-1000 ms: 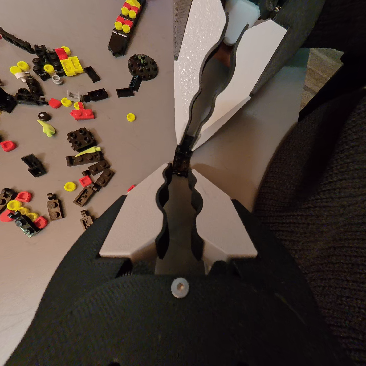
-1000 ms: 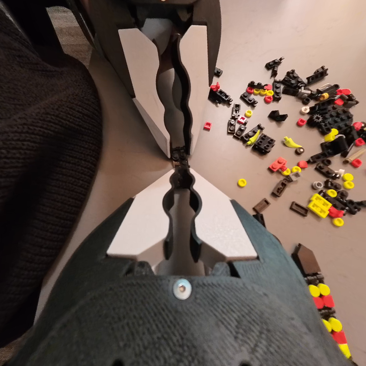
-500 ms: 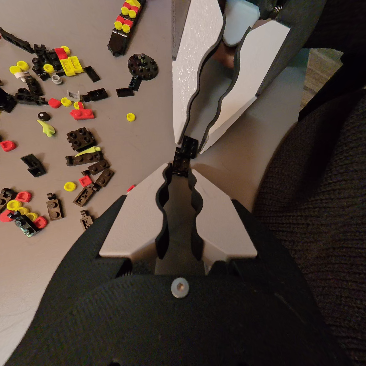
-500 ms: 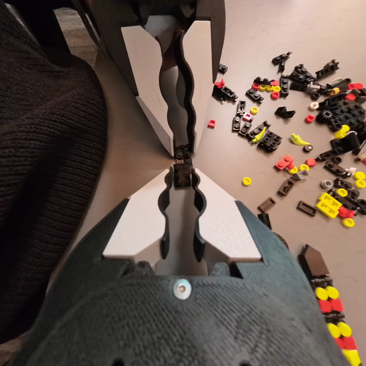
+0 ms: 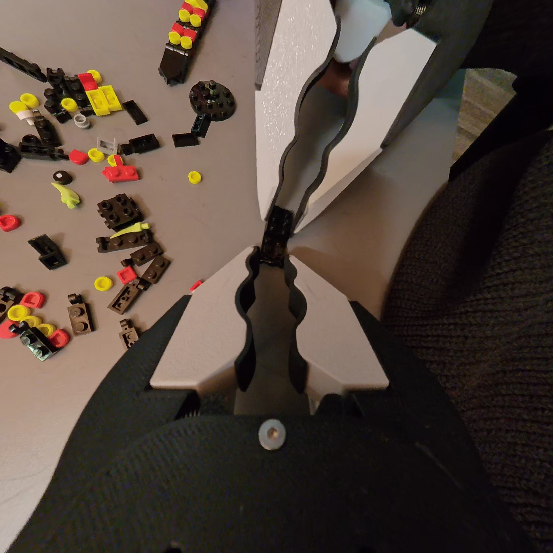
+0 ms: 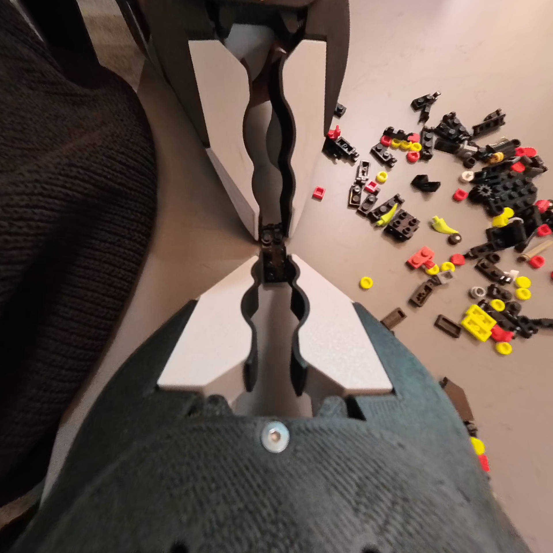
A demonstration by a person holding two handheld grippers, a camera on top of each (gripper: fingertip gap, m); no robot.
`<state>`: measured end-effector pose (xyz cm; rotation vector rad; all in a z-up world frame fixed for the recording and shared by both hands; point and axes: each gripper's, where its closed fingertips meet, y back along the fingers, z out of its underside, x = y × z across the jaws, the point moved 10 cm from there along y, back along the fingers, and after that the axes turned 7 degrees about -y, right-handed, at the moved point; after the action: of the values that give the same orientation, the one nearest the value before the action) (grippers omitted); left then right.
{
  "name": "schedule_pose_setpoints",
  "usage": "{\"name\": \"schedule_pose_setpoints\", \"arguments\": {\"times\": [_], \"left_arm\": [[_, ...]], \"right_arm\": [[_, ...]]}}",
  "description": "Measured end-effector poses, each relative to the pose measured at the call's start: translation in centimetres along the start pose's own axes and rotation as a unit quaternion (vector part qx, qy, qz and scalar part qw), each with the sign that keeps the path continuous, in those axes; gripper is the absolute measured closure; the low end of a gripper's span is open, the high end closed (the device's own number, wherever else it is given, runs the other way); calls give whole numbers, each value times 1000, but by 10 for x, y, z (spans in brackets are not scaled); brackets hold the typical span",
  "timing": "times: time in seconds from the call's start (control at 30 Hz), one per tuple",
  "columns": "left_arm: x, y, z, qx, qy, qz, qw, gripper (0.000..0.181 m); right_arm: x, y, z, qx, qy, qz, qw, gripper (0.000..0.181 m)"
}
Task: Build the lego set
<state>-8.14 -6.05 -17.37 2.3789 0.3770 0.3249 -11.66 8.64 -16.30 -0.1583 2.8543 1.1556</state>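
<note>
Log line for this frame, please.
left tongs: shut on black piece | right tongs: shut on black plate | pieces touching end to end

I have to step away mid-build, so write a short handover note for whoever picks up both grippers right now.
Left gripper: shut on a small black piece.
Right gripper: shut on another black plate.
The two pieces meet tip to tip above the table; whether they are fully pressed together cannot be told.
Done: a black strip with red and yellow studs lies assembled.
Left: seat this joint, then work through the loose parts pile.
</note>
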Motion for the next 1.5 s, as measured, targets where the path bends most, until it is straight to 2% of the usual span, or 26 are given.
{"name": "schedule_pose_setpoints", "arguments": {"times": [0.7,0.97,1.5], "left_arm": [[0,0,0,-1,-3,0,1000,167],[1,0,-1,-1,-4,-1,1000,167],[1,0,-1,-1,-2,1,1000,168]], "right_arm": [[0,-4,-3,-12,10,-5,1000,167],[0,-2,-3,-5,8,0,1000,160],[1,-5,-3,5,-14,-15,1000,173]]}}
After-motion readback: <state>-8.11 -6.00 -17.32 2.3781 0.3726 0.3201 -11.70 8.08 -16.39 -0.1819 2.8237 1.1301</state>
